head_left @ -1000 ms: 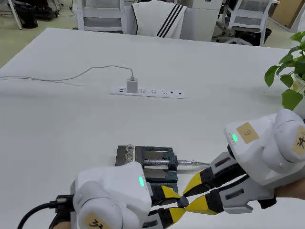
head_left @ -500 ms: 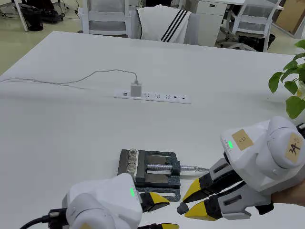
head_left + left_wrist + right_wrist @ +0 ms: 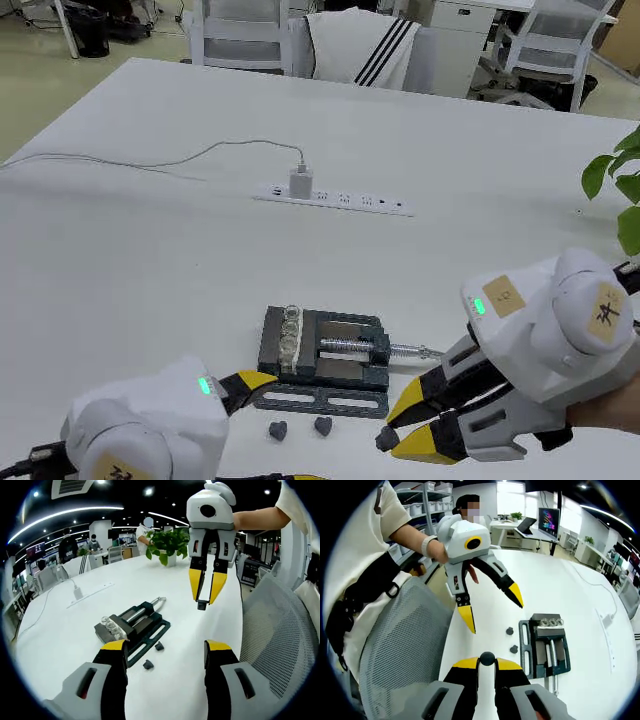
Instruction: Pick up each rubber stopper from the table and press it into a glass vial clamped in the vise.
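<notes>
Right hand-held gripper [image 3: 392, 436] sits low at the near right of the desk [image 3: 150, 260]. Its yellow-tipped jaws are pinched on a dark rubber stopper [image 3: 487, 658]. In the right gripper view I see the stopper as a round knob wedged between the two tips, clear of the desk.

Left hand-held gripper [image 3: 165, 647] is at the near left. It is released, with the jaws spread wide and nothing between them. In the right gripper view it hangs above the desk edge with both fingers splayed apart.

Vise [image 3: 330, 352] lies flat on the desk between the two grippers, slightly beyond them. Its screw handle [image 3: 412, 351] sticks out toward the right gripper. A short row of glass vials [image 3: 290, 326] is clamped upright at the left end of the vise. I count about three but cannot tell the number for sure, nor whether any is plugged.

Two loose stoppers [image 3: 278, 431] lie on the desk just in front of the vise base. They are close together and not touching each other or the vise. The second one [image 3: 323, 426] is nearer the right gripper's tips.

Farther back there is a white power strip [image 3: 335, 198] with a charger [image 3: 301, 183] plugged in. Its cable trails off to the left. Leaves of a plant [image 3: 625, 190] show at the right edge.
</notes>
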`<action>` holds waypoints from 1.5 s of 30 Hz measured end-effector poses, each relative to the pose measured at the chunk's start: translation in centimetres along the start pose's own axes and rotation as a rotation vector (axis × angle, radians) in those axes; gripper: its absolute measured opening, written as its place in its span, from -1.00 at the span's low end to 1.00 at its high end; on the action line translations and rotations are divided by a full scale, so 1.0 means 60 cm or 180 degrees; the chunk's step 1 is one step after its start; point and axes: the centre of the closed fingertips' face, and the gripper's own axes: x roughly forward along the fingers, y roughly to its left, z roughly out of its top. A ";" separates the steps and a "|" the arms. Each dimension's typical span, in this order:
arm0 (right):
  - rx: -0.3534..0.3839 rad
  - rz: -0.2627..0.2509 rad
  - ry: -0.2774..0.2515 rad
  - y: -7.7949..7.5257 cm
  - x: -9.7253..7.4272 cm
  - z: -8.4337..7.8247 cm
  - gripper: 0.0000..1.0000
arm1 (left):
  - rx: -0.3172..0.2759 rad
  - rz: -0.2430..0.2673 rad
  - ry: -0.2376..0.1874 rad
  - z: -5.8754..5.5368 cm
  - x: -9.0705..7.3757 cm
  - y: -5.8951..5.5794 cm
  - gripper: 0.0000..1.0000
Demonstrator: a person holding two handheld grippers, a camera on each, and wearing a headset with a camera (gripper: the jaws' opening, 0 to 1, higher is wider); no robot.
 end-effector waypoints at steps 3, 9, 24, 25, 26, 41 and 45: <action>-0.0003 0.0019 0.0051 -0.004 0.004 -0.002 -0.86 | -0.0088 0.0090 -0.0013 -0.004 -0.011 0.016 0.32; -0.0030 0.0047 0.0121 -0.011 0.008 -0.005 -0.86 | -0.0109 0.0206 0.0003 -0.016 -0.024 0.036 0.71; -0.0221 0.0108 0.0359 -0.053 0.008 -0.003 -0.86 | -0.0156 0.0285 -0.0005 -0.018 -0.039 0.051 0.98; -0.0223 0.0104 0.0371 -0.058 0.008 -0.001 -0.86 | -0.0155 0.0287 -0.0010 -0.018 -0.038 0.051 0.98; -0.0232 0.0092 0.0388 -0.066 0.007 0.000 -0.86 | -0.0146 0.0291 -0.0015 -0.016 -0.038 0.052 0.98; -0.0634 0.0038 0.0675 -0.150 0.010 0.032 -0.87 | -0.0092 0.0235 0.0050 -0.018 -0.035 0.061 0.98; -0.0747 0.0059 0.0751 -0.170 0.017 0.038 -0.87 | -0.0090 0.0223 0.0060 -0.019 -0.033 0.061 0.98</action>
